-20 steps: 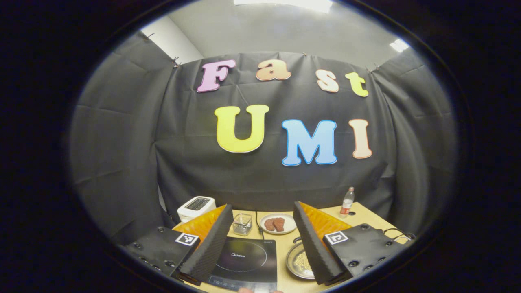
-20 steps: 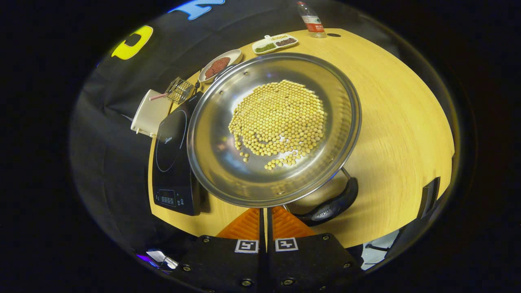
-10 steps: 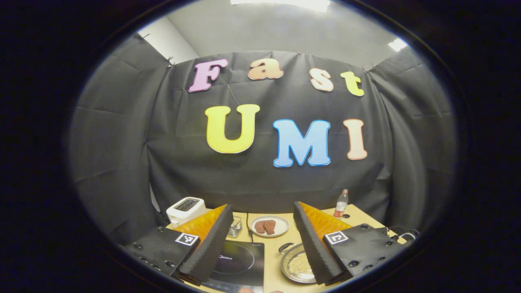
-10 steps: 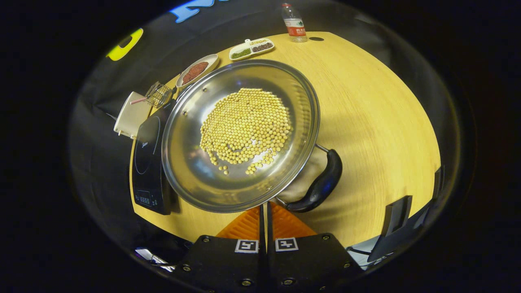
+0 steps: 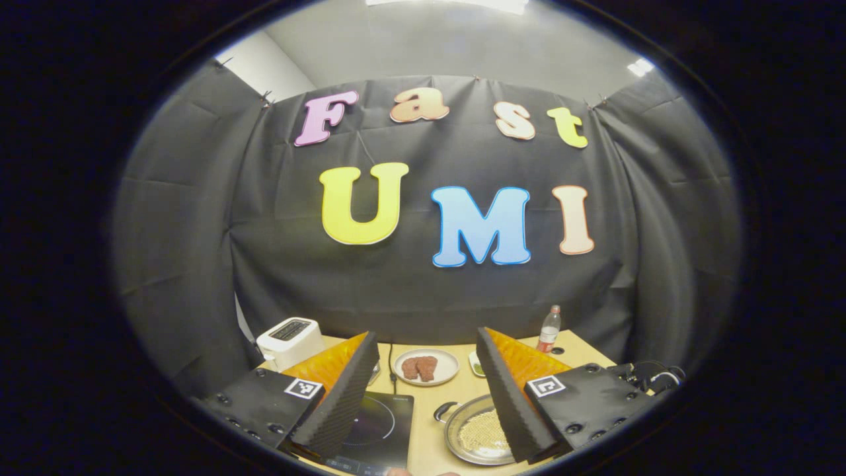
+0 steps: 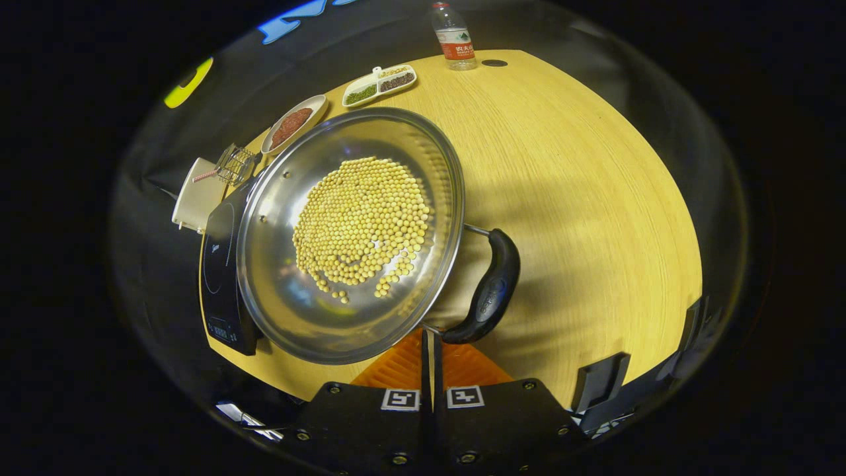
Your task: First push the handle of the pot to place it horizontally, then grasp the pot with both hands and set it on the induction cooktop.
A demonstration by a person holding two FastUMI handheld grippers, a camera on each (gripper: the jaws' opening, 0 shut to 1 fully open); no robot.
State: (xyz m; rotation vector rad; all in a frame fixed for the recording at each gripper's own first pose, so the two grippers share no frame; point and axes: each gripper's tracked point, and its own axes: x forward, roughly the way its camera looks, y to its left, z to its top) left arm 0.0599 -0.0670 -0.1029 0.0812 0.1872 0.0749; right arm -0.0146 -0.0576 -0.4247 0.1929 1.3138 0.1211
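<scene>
Steel pot [image 6: 350, 238] sits right in front of my right gripper [image 6: 428, 344]; my 2 fingers there are pressed together with nothing between them, tips at the pot's near rim, next to the near end of its black handle [image 6: 488, 291]. Whether they actually touch the rim or the handle, I can't tell. That handle arcs along the pot's right side in the right gripper view. Pot holds a layer of yellow beans [image 6: 360, 221]. It rests on the wooden table [image 6: 581, 198], with its left edge over or against the induction cooktop [image 6: 221, 264]; can't tell which. Past the cooktop: a white toaster [image 6: 195, 198] and a small wire basket [image 6: 234, 165]. Further back: plate of red-brown food [image 6: 291, 122], divided dish [image 6: 380, 82], bottle [image 6: 453, 39] at the far edge.

My left gripper [image 5: 423, 390] is raised and level, fingers spread wide, holding nothing. Between them in the left gripper view I see the cooktop [image 5: 380, 430], the pot [image 5: 476, 430] to its right, then the plate [image 5: 423, 367].
</scene>
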